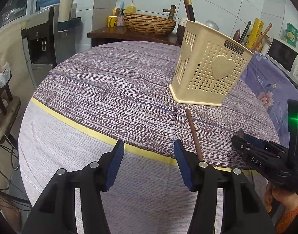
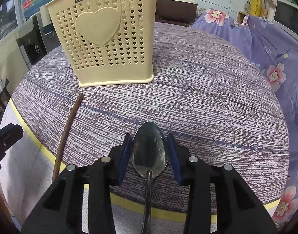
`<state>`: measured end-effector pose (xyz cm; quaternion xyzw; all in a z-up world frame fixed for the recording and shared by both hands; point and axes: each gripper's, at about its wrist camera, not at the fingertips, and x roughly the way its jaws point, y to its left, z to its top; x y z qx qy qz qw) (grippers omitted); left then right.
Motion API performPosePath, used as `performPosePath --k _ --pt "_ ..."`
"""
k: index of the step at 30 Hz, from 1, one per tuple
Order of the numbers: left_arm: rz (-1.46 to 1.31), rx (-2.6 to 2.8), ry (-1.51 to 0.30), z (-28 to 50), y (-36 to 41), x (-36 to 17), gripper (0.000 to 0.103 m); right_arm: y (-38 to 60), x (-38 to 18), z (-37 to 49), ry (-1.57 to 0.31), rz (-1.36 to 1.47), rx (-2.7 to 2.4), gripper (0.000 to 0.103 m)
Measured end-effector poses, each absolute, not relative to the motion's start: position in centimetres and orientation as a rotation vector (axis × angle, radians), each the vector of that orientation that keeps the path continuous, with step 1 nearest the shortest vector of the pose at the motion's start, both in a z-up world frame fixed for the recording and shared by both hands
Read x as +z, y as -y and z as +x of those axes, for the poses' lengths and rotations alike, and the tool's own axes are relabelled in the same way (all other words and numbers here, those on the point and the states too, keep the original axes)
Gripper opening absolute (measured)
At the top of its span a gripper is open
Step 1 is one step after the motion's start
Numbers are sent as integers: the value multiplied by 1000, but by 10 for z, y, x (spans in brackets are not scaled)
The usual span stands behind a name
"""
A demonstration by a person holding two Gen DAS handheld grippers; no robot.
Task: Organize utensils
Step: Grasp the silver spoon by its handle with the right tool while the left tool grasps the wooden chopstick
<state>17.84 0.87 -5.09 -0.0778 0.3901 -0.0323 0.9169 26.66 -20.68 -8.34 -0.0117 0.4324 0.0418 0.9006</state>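
A cream perforated utensil holder [image 1: 209, 66] with heart shapes stands upright on the round table; it also shows in the right wrist view [image 2: 110, 39]. A brown chopstick [image 1: 193, 132] lies on the cloth in front of it, seen too in the right wrist view [image 2: 68, 130]. My left gripper [image 1: 149, 161] is open and empty, just left of the chopstick's near end. My right gripper [image 2: 149, 148] has its pads on both sides of a metal spoon's bowl [image 2: 149, 150]; the spoon's handle runs back under the gripper. The right gripper also shows in the left wrist view [image 1: 241, 136].
The table wears a purple striped cloth [image 1: 117, 89] with a yellow band [image 1: 76, 126] at its near edge. A floral purple sheet [image 2: 265, 44] covers something at the right. A water dispenser [image 1: 41, 44], a woven basket [image 1: 149, 24] and a microwave [image 1: 285, 58] stand behind.
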Motion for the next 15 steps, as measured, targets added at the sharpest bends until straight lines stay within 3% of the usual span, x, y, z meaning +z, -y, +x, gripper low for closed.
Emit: performPosePath --k 6,15 --pt "-136 -87 -811 180 3 -51 53 219 -67 261 -856 30 102 38" --pt "-142 -150 -846 196 21 -49 53 241 7 213 -678 96 131 38"
